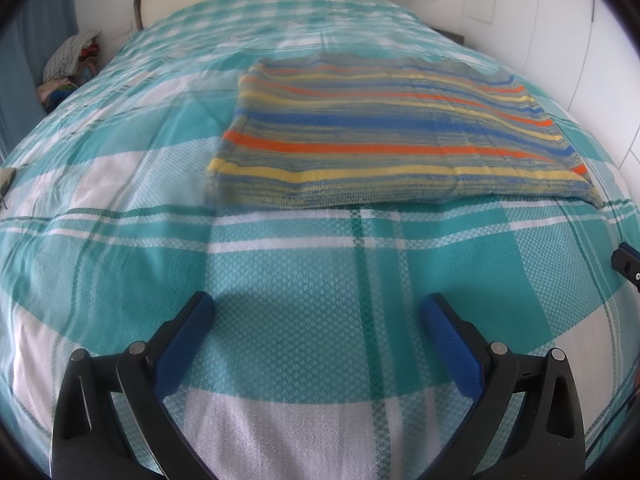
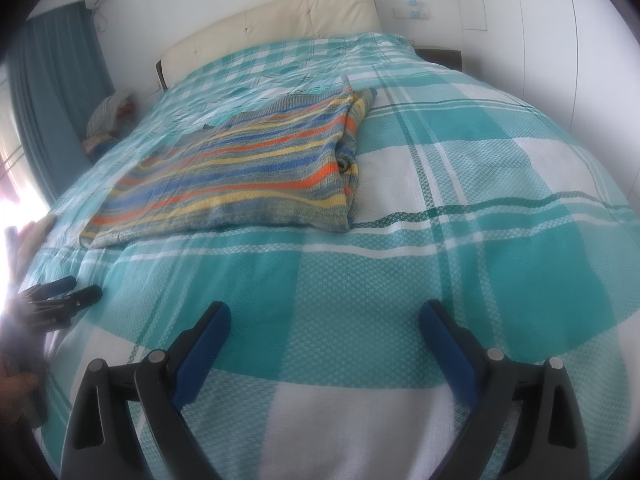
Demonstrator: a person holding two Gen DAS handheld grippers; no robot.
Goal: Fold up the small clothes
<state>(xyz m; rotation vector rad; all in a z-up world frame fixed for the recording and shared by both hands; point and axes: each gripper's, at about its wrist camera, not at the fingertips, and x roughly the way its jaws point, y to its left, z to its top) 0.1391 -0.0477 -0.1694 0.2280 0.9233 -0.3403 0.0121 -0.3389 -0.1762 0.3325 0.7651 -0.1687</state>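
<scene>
With both tongs, left (image 1: 316,312) and right (image 2: 325,320), spread wide and holding nothing, the striped knit top (image 1: 376,132) lies partly folded mid-bed (image 1: 120,264). Next comes a reach to its near hem, I'd say, for another fold.

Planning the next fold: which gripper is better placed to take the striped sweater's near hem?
Left, marginally. The left gripper faces the striped sweater hem nearly head-on; from the right gripper it lies off left. Both are open and empty.

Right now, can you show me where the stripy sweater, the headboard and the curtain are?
Stripy sweater (image 1: 384,136): left wrist view, middle of its top layer.
Headboard (image 2: 280,20): right wrist view, middle of the cream padding.
Curtain (image 2: 56,80): right wrist view, its teal folds.
</scene>
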